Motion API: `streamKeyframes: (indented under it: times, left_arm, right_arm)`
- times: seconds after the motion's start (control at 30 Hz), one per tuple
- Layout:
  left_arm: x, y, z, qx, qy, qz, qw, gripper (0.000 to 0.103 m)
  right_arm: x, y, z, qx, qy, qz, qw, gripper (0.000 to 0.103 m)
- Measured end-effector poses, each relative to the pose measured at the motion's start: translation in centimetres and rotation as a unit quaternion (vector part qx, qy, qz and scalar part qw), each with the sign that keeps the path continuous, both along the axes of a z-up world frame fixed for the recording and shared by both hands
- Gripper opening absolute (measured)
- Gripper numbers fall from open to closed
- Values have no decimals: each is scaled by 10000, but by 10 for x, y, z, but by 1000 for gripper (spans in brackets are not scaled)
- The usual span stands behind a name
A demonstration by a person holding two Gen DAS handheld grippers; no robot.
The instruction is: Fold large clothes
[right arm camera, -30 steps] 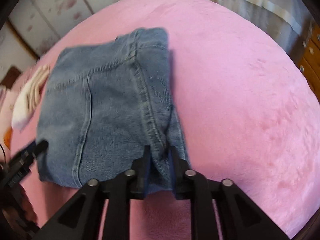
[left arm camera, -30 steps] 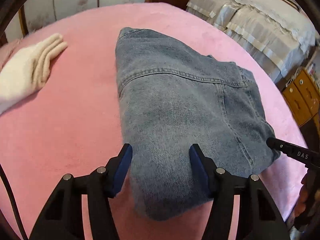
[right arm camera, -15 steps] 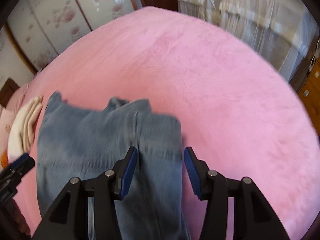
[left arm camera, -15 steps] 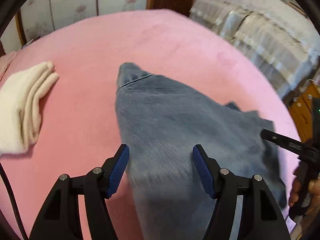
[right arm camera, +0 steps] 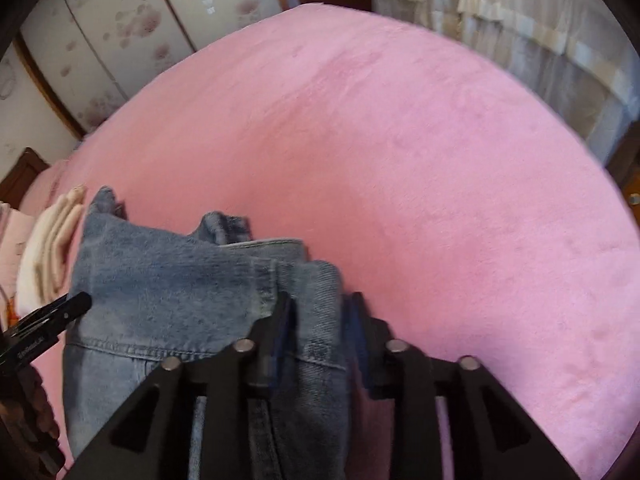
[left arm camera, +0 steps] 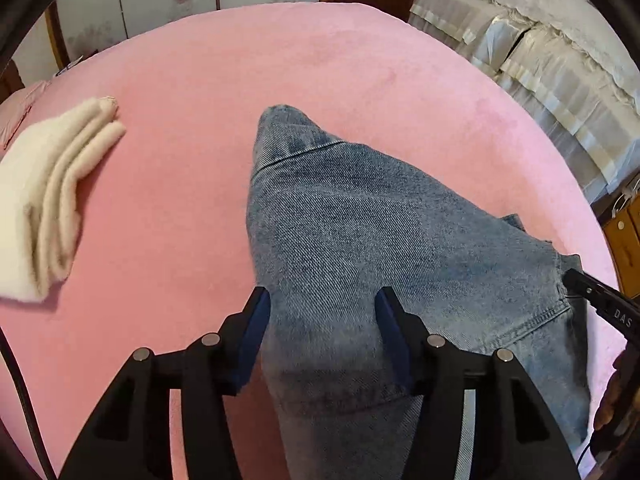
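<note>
Blue jeans lie folded on the pink bed cover, their near end bunched up towards me. My left gripper straddles that near end; its jaws are closing and denim fills the gap between the blue pads. In the right wrist view the jeans sit at lower left, and my right gripper has a thick fold of their seamed edge between its pads, jaws closing. The right gripper's tip shows at the jeans' right edge, and the left gripper's tip at their left edge.
A folded cream cloth lies on the cover to the left of the jeans. Cream bedding runs along the right, with a wooden drawer unit below it. Floral wardrobe doors stand behind the bed.
Both grippers drew back toward the bed's near edge and the jeans came along, bunching up. The right gripper opened off the seam edge, then narrowed on a thicker fold.
</note>
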State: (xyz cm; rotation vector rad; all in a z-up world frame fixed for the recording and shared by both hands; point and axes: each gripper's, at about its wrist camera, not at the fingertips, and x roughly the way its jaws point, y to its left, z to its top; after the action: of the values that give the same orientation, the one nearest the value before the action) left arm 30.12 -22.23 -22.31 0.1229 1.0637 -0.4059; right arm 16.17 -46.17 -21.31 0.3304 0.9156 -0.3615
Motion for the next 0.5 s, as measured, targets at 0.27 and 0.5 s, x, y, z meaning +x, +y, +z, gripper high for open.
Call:
streamKeyframes:
  times: [0.27, 0.5]
  left_arm:
    - [-78, 0, 39, -486, 57, -331, 9983, 55]
    - [-120, -6, 11, -269, 275, -510, 9980, 55]
  right_arm:
    - [-44, 94, 36, 210, -632, 1032, 9924, 40]
    - [-60, 140, -15, 147, 210, 1673, 9856, 39]
